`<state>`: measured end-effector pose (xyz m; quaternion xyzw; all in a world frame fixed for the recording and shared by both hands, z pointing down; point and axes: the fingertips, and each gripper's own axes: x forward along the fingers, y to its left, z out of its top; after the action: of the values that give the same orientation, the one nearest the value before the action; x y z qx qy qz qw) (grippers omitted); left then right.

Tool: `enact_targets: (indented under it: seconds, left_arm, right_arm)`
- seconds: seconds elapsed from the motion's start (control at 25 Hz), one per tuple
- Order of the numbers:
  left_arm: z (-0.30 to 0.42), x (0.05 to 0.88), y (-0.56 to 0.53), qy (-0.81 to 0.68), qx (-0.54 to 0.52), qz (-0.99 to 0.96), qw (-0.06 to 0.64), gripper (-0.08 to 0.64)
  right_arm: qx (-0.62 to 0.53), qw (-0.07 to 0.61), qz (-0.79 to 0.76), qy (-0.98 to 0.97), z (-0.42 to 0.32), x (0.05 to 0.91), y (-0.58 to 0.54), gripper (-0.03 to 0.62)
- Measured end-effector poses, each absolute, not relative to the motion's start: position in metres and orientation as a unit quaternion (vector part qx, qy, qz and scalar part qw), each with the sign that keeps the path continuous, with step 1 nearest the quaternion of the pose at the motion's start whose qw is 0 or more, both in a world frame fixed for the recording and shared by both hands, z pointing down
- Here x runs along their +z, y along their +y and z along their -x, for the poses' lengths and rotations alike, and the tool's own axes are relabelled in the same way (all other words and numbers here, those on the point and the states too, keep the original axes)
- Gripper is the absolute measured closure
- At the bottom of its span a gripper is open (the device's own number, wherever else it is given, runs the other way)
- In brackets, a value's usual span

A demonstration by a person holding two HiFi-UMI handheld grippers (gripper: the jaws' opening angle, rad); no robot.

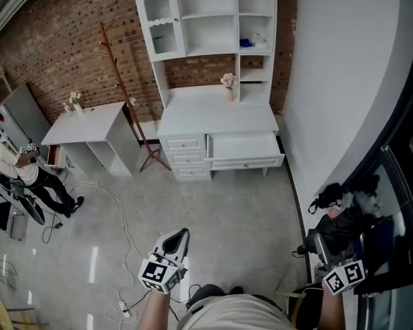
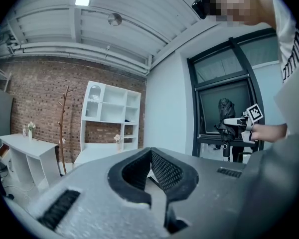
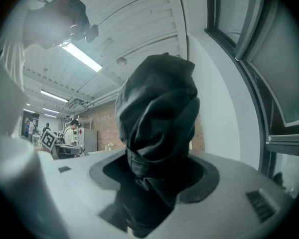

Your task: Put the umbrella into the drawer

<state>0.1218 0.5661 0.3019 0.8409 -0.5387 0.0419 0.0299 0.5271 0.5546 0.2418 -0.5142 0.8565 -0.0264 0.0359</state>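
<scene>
**A:** Where do we have the umbrella (image 3: 157, 108)?

**B:** In our right gripper (image 3: 158, 180), at the lower right of the head view. Its jaws are clamped low on the folded black bundle. The rest of the cloth stands up out of them in the middle of the right gripper view.

**A:** And our left gripper (image 1: 179, 239)?

**B:** It's at the bottom centre of the head view, with its jaws brought together and nothing between them.

**A:** The drawer (image 1: 246, 161)?

**B:** It's pulled out of the white cabinet (image 1: 217, 115) at the upper centre of the head view, well apart from us across the floor.

**A:** How do we expect the umbrella to handle?

**B:** Light, we'd judge, and soft on the outside. Those loose folds of fabric can slide over the stiff shaft inside, so a grip on cloth alone could creep. We want the jaws squeezing through to the core, around the middle of the bundle, so neither end droops. We can't make out the handle or a strap from here.

**A:** Any risks at the drawer?

**B:** A loose fold could catch on the drawer's front edge. We'd lay the umbrella lengthwise and low before letting go.
</scene>
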Motion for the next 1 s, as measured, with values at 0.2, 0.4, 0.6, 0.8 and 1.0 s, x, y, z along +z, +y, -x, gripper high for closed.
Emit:
enact_targets:
  seconds: [0.2,0.4,0.6,0.8,1.0]
  left_arm:
    - [-0.132,0.303,0.565,-0.541,0.044,-0.839,0.029,0.535]
    - [-0.133,0.300,0.556,-0.546,0.047,-0.836,0.032,0.535]
    - [-0.130,0.303,0.538,-0.542,0.048,-0.838,0.031,0.535]
    - [-0.124,0.304,0.507,-0.531,0.046,-0.845,0.030,0.535]
    - [-0.112,0.306,0.466,-0.517,0.045,-0.854,0.031,0.535]
  right_arm:
    - [-0.028,0.035,0.505,0.862,-0.531,0.244,0.549,0.319]
    - [-0.035,0.039,0.503,0.863,-0.532,0.247,0.536,0.319]
    - [-0.040,0.037,0.499,0.865,-0.522,0.252,0.520,0.319]
    - [-0.038,0.033,0.502,0.863,-0.510,0.253,0.497,0.319]
    - [-0.039,0.035,0.509,0.859,-0.490,0.251,0.469,0.319]
